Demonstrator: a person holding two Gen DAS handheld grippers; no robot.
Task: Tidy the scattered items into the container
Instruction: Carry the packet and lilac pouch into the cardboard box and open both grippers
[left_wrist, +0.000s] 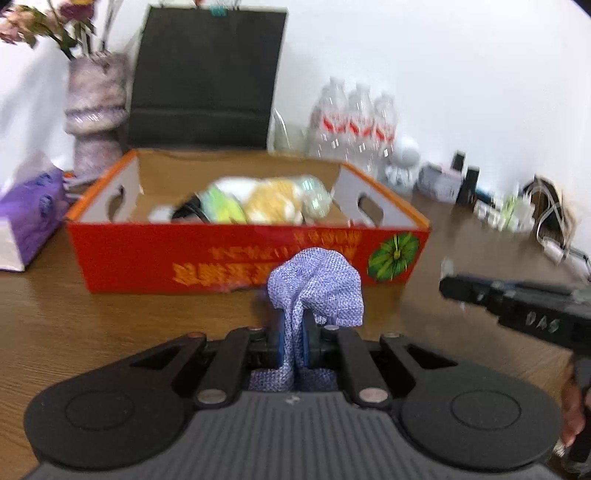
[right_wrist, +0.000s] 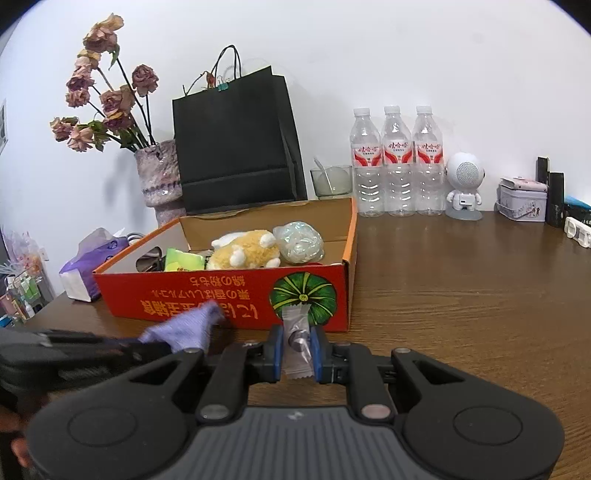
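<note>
Before the long front wall of the red cardboard box (right_wrist: 221, 295), near the desk's (right_wrist: 461, 295) front edge, two items are held ready. A bunched purple-and-white cloth (left_wrist: 316, 291) is pinched in the closed left gripper (left_wrist: 294, 343); being soft, limp and light, it is best taken by a gathered fold, as here. A clear-wrapped candy (right_wrist: 297, 341) is clamped across its middle by the right gripper (right_wrist: 297, 350); its crinkly film is judged slippery and easily crushed. Already counted inside the box are one plush toy (right_wrist: 245, 253), one pearly bundle (right_wrist: 299, 242), one green packet (right_wrist: 184, 260) and, seemingly, one dark item, half hidden. Three water bottles (right_wrist: 397, 162) stand along the desk's back edge.
</note>
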